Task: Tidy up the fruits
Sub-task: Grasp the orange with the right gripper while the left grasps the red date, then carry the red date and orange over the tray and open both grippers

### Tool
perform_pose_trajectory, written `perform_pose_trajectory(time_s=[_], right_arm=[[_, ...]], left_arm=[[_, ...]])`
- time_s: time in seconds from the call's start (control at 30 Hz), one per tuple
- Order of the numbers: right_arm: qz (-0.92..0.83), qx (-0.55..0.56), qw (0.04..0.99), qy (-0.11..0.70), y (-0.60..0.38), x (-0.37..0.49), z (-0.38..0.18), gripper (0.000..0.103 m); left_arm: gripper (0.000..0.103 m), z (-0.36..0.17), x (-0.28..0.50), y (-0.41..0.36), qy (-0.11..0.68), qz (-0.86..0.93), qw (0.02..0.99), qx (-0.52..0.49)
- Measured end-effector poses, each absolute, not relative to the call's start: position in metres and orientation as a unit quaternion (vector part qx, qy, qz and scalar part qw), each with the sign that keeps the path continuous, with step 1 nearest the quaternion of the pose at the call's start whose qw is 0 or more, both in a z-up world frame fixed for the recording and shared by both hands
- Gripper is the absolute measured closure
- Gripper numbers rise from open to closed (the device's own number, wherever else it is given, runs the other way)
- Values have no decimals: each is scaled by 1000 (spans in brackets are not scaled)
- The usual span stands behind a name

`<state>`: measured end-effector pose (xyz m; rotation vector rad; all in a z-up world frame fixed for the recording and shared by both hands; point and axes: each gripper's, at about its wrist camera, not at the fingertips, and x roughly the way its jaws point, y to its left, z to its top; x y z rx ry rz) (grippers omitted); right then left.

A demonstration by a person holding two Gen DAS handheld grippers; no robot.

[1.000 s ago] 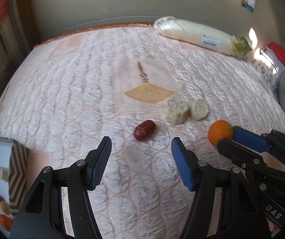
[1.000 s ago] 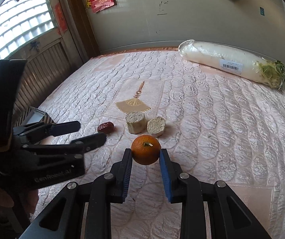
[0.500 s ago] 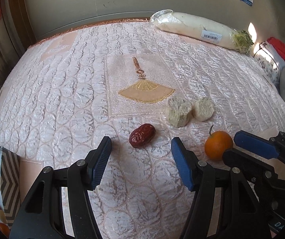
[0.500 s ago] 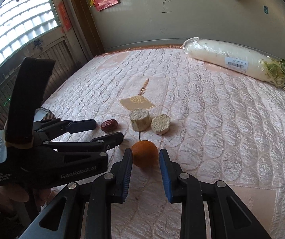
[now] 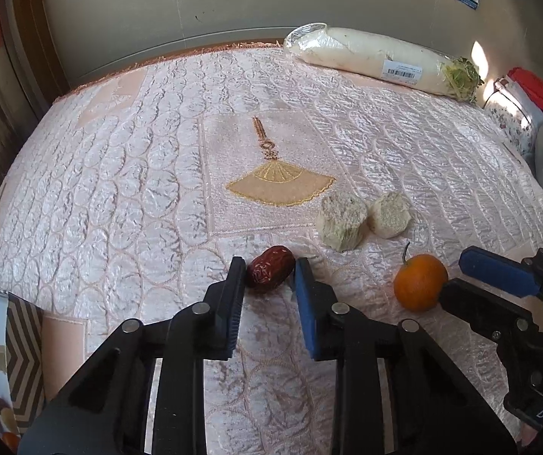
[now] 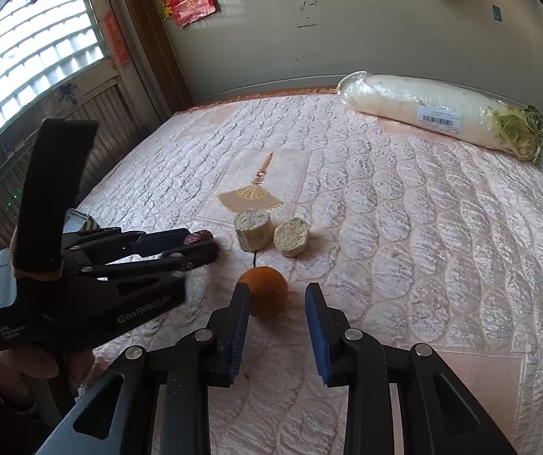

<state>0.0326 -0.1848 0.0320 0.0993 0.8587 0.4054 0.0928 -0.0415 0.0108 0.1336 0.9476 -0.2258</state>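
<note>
- One red date (image 5: 270, 273) sat pinched in the left gripper (image 5: 268, 280) at lower centre.
- The right gripper (image 6: 276, 303) stood spread; the orange (image 6: 264, 291) lay loose, unsorted.

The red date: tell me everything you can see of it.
The red date is a small oval dried fruit, dark red-brown with wrinkled, glossy skin. It lies on its side on the quilted pink bedspread, left of the two pale cut chunks. The left gripper brackets it, fingers at both sides, apparently touching. In the right wrist view only its tip shows.
</note>
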Motion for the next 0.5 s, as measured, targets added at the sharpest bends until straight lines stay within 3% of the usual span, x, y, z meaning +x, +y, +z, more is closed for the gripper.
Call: perform_pose_trajectory(time_s=[0.23,0.5], right_arm=[[206,39,887,411,-177,33,30,63],[208,23,888,410,-165,37,29,62]], left_arm=[[78,13,84,-31,457,-94,883,46],[78,16,76,-23,460,-77,884,35]])
